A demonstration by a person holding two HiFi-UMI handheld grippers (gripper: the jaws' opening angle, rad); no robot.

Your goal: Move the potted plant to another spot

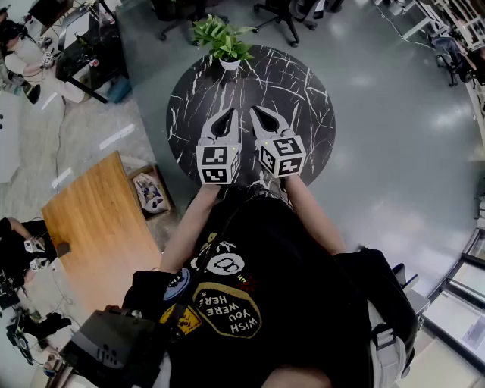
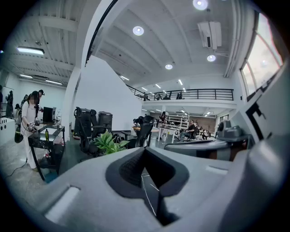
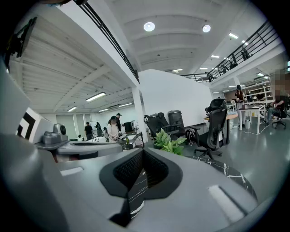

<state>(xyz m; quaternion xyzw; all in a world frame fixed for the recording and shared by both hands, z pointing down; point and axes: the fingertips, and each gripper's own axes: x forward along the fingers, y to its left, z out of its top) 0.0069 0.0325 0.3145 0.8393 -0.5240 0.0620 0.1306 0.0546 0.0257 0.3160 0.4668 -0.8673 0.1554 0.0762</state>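
A leafy green potted plant in a small white pot stands at the far edge of a round black marble table. Both grippers hover over the near half of the table and point at the plant, well short of it. The left gripper is shut and holds nothing. Beside it, the right gripper is also shut and empty. In the left gripper view the plant shows just left of the shut left gripper. In the right gripper view the plant rises just right of the shut right gripper.
A wooden desk stands to the left, with an open box on the floor beside it. A black desk and people are at the far left. Office chairs stand behind the table. Grey floor surrounds the table on the right.
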